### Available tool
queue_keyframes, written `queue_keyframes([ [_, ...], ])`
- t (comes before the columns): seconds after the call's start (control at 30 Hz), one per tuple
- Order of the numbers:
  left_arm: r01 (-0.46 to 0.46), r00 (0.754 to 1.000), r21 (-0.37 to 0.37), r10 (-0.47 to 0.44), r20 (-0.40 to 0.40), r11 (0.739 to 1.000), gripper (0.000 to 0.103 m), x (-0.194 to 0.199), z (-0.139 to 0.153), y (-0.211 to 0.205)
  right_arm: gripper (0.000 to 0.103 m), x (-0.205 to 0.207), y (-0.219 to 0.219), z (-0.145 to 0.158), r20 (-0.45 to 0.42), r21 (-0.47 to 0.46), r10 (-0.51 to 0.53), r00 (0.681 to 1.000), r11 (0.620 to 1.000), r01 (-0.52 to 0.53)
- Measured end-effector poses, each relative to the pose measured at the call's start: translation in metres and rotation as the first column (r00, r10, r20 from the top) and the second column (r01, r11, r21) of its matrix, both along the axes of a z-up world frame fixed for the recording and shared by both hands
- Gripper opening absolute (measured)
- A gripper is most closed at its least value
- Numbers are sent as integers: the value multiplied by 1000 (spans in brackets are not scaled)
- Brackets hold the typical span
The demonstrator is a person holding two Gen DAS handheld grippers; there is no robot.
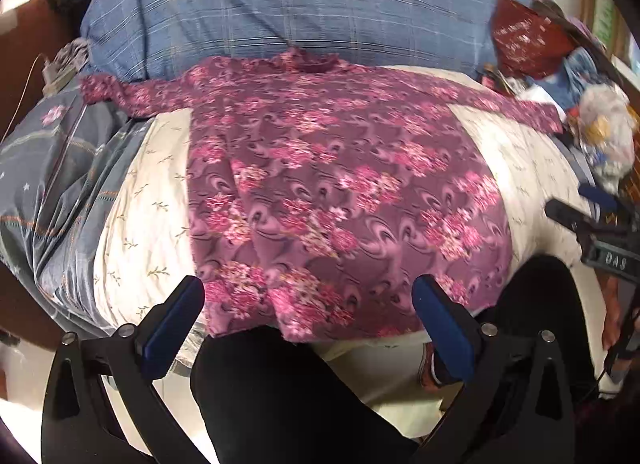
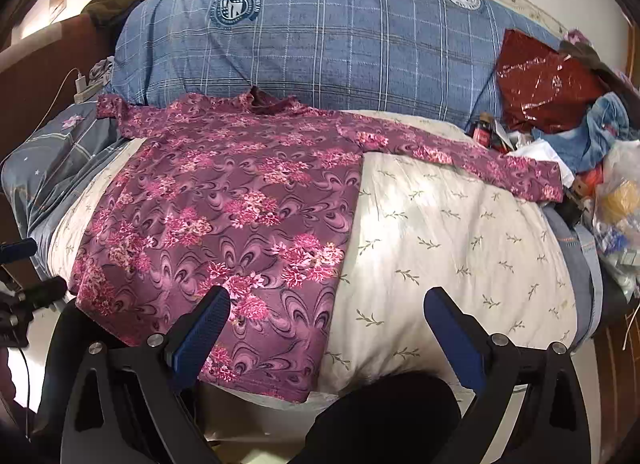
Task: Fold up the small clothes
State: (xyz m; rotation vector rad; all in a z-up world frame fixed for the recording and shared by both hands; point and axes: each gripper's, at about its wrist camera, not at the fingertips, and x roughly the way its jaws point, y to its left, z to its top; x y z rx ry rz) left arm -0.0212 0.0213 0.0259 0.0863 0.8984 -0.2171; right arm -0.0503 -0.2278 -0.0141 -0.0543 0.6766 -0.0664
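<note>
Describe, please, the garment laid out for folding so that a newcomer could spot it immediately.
Start from the big blue plaid pillow at the head of the bed. Directly in front of it, spread flat on the cream leaf-print quilt, lies the purple shirt with both sleeves stretched out sideways. Its pink flower clusters and swirl pattern set it apart from the plain bedding and the cluttered pile at the right.

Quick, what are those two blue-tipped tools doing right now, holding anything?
Left tool: open, holding nothing, poised over the hem of the floral shirt.
Right tool: open, holding nothing.
</note>
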Motion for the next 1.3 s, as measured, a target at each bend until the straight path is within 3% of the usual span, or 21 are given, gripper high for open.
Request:
queue_keyframes([
  [0.23,-144,990,3,144,-12,990,103,27,3,45,98,11,-16,-10,-39,60,-25,999,998,27],
  [0.4,-305,945,104,315,-92,947,103,50,-20,90,95,23,-30,-28,-90,174,16,996,985,0],
  [0.5,-340,919,101,354,-176,935,103,59,-42,108,92,32,-32,-42,-135,225,38,990,974,-7],
  [0.63,-348,888,10,332,-319,938,103,63,-76,119,89,48,-35,-66,-211,283,54,976,959,8],
  [0.73,-312,879,-19,281,-385,950,103,63,-94,111,85,58,-35,-82,-266,347,84,960,938,14],
  [0.83,-286,864,-44,237,-444,957,103,64,-107,101,83,56,-26,-82,-236,318,86,968,948,-6],
  [0.93,-302,829,-130,193,-525,944,103,68,-117,92,60,56,-16,-81,-228,276,101,968,961,-35],
  [0.97,-317,820,-155,189,-540,936,103,69,-120,92,48,55,-13,-80,-224,254,104,969,966,-45],
  [1.0,-334,814,-173,191,-549,926,99,68,-120,90,33,54,-9,-80,-217,220,110,970,974,-61],
  [1.03,-347,812,-192,192,-552,918,90,68,-121,89,25,54,-8,-80,-212,191,106,971,979,-65],
  [1.07,-357,808,-186,203,-553,915,80,68,-119,88,10,53,-8,-80,-205,169,106,973,983,-72],
  [1.1,-356,815,-191,203,-542,915,62,68,-114,87,6,53,-10,-80,-201,163,107,974,984,-74],
  [1.13,-348,826,-210,194,-530,914,27,67,-106,86,6,52,-14,-79,-193,184,118,974,979,-82],
  [1.17,-344,830,-241,174,-530,908,8,71,-99,90,5,52,-19,-77,-188,219,126,974,972,-84],
  [1.2,-347,832,-251,173,-527,904,6,70,-89,92,4,51,-23,-76,-185,240,133,974,967,-87],
  [1.3,-361,870,-237,234,-434,902,6,59,-47,106,4,42,-49,-50,-127,365,138,982,927,-83],
])
